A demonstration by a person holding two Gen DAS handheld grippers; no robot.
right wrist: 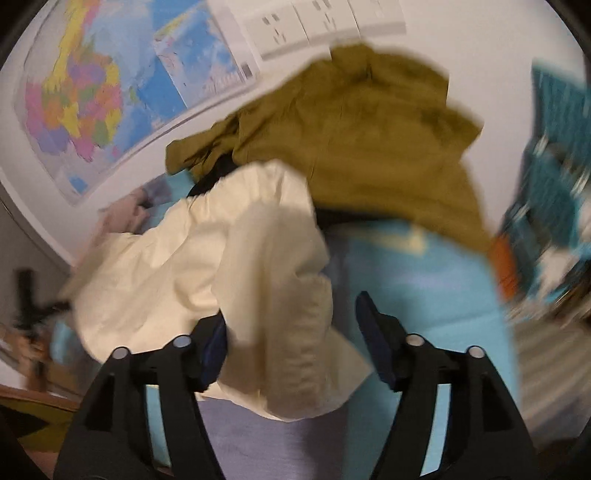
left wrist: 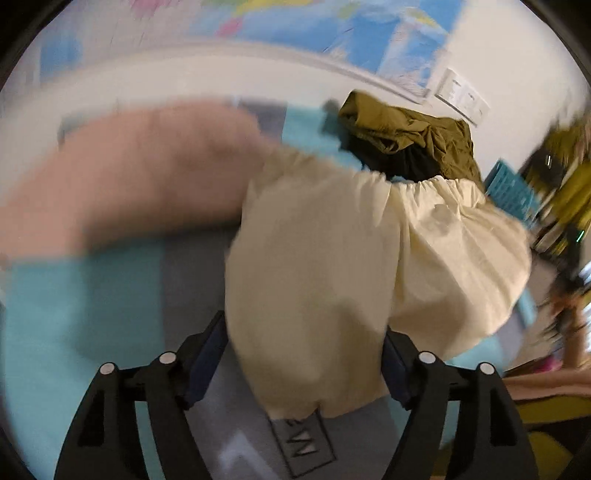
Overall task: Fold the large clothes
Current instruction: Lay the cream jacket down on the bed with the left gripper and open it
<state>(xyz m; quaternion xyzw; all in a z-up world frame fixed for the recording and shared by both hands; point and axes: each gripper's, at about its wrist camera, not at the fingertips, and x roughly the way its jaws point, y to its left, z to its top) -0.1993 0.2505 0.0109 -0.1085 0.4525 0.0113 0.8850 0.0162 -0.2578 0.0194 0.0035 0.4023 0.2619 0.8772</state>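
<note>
Between both wide, unclamped hand-held grippers [left wrist: 304, 363] [right wrist: 291, 343] my cream garment [left wrist: 332, 266] lies bunched, folding barely begun, olive garment [right wrist: 362, 140] untouched beyond.

Boxed logo on grey sheet [left wrist: 306, 439], seemingly illegible.

On the white wall ahead I see a colourful map [right wrist: 92, 107], with a row of white wall sockets [right wrist: 295, 26] just beside it to the right. A smaller white notice [left wrist: 463, 98] hangs near the map's lower corner. At the far right stands a teal perforated crate [right wrist: 554, 155] (badly blurred). Everything lies on a teal-and-grey cover [left wrist: 81, 317] bearing a boxed logo [left wrist: 304, 439].
</note>
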